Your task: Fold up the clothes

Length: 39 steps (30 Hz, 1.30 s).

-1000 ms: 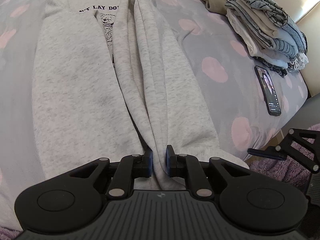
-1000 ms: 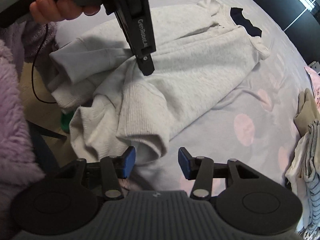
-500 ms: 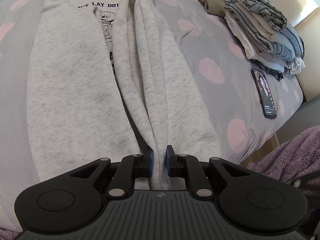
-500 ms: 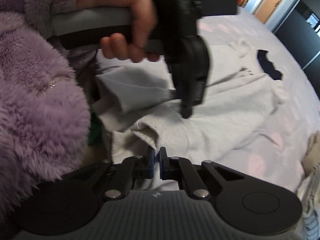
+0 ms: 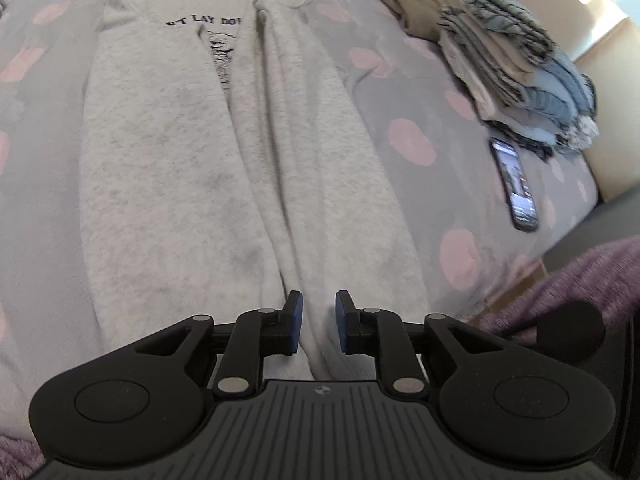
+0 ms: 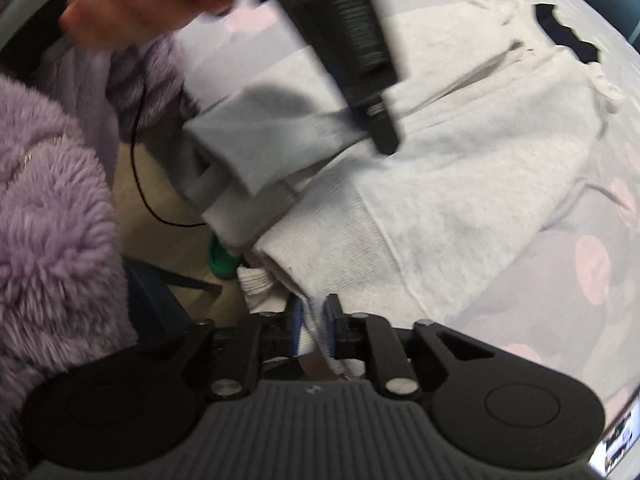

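Our grey sweatshirt [image 5: 168,168] lies lengthwise on the bed [image 5: 400,92] with both sleeves folded in over the chest, so we judge the crosswise fold from the hem is left. The left gripper [image 5: 319,322] has its jaws a little apart around a sleeve ridge, not pinching it, while the right gripper [image 6: 311,326] has its jaws narrow on the ribbed hem [image 6: 320,248]. A stack of folded clothes [image 5: 520,80] sits beside a phone [image 5: 516,184]; the right view is blurred, and the left gripper hides part of the sweatshirt there.

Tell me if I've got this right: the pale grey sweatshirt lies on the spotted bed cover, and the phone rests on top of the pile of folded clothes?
Not quite. In the left wrist view the phone lies on the spotted bed cover, beside the pile of folded clothes. The pale grey sweatshirt does lie on the cover.
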Each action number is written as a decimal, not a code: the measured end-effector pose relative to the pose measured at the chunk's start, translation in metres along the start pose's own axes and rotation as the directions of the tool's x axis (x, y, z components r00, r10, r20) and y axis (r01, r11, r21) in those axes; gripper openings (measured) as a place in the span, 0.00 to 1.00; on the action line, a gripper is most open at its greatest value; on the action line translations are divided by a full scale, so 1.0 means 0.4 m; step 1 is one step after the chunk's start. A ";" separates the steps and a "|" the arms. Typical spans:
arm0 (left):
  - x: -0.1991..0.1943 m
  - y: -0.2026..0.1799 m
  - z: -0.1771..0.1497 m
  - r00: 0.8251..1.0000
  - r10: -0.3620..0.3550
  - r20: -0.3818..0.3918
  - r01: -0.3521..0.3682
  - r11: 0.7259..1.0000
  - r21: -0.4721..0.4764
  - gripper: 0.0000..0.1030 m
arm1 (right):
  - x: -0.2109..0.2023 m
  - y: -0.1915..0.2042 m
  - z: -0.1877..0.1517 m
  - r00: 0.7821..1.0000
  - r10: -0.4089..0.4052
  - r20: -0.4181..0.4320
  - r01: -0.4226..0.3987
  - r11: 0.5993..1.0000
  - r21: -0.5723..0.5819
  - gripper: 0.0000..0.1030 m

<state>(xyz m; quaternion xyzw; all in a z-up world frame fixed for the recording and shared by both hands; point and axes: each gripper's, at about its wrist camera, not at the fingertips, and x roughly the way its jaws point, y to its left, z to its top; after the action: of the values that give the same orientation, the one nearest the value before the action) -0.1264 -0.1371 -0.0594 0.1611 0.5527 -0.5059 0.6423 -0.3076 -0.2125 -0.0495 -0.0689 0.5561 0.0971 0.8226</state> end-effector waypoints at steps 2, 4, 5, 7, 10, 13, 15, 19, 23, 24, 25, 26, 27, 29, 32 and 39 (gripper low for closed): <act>-0.002 -0.006 -0.008 1.000 -0.020 -0.008 0.020 1.000 0.002 0.29 | -0.031 -0.012 -0.004 1.000 -0.015 0.022 0.015 1.000 0.024 0.29; 0.007 -0.015 -0.012 1.000 -0.014 -0.019 0.014 1.000 0.011 0.29 | -0.065 -0.029 -0.007 0.998 -0.032 0.045 0.030 0.999 0.039 0.35; 0.012 -0.019 -0.014 1.000 -0.010 -0.024 0.010 1.000 0.016 0.29 | -0.081 -0.041 -0.009 0.998 -0.035 0.051 0.032 0.998 0.056 0.39; 0.018 -0.027 -0.016 0.999 0.000 -0.037 0.001 1.000 0.029 0.29 | -0.103 -0.069 -0.014 0.997 -0.047 0.062 0.040 0.994 0.101 0.39; 0.025 -0.035 -0.020 0.999 0.017 -0.048 -0.015 0.999 0.051 0.29 | -0.131 -0.116 -0.021 0.995 -0.001 0.095 -0.018 0.981 0.194 0.41; 0.048 -0.039 -0.026 0.996 0.039 -0.075 -0.034 0.997 0.068 0.28 | -0.124 -0.148 -0.009 0.996 -0.036 0.086 0.012 0.966 0.259 0.45; 0.074 -0.042 -0.029 0.994 0.059 -0.093 -0.051 0.994 0.092 0.25 | -0.104 -0.156 0.002 0.994 -0.094 0.053 0.076 0.960 0.270 0.44; 0.118 -0.051 -0.030 0.990 0.092 -0.111 -0.073 0.984 0.161 0.24 | -0.080 -0.179 0.026 0.986 -0.160 0.037 0.142 0.944 0.298 0.43; 0.085 -0.058 -0.018 0.990 0.079 -0.113 -0.059 0.984 0.171 0.24 | -0.075 -0.238 0.055 0.980 -0.186 0.067 0.150 0.921 0.360 0.43; 0.068 -0.058 -0.013 0.992 0.066 -0.109 -0.047 0.985 0.167 0.24 | -0.076 -0.252 0.063 0.978 -0.195 0.079 0.153 0.917 0.369 0.43; 0.051 -0.058 -0.007 0.993 0.053 -0.105 -0.036 0.986 0.163 0.24 | -0.079 -0.267 0.073 0.975 -0.202 0.092 0.154 0.915 0.373 0.43; 0.031 -0.055 0.004 0.995 0.047 -0.091 -0.032 0.986 0.162 0.26 | -0.083 -0.281 0.084 0.972 -0.212 0.105 0.159 0.914 0.375 0.43; 0.010 -0.052 0.017 0.996 0.045 -0.072 -0.033 0.986 0.164 0.27 | -0.086 -0.295 0.094 0.967 -0.228 0.118 0.168 0.910 0.380 0.43; -0.028 -0.039 0.050 0.998 0.051 -0.029 -0.045 0.985 0.166 0.27 | -0.093 -0.326 0.121 0.956 -0.255 0.147 0.179 0.901 0.396 0.44; -0.073 -0.001 0.119 0.995 0.089 0.049 -0.096 0.982 0.165 0.27 | -0.098 -0.380 0.172 0.944 -0.268 0.194 0.155 0.876 0.456 0.44; -0.094 0.121 0.291 0.971 0.183 0.155 -0.201 0.973 0.110 0.23 | -0.057 -0.507 0.276 0.917 -0.329 0.224 0.166 0.827 0.537 0.35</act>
<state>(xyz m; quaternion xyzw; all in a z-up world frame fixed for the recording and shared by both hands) -0.0180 -0.1873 -0.0045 0.2171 0.4540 -0.4850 0.7152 -0.1684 -0.3870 0.0139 0.0938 0.4132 -0.1521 0.8929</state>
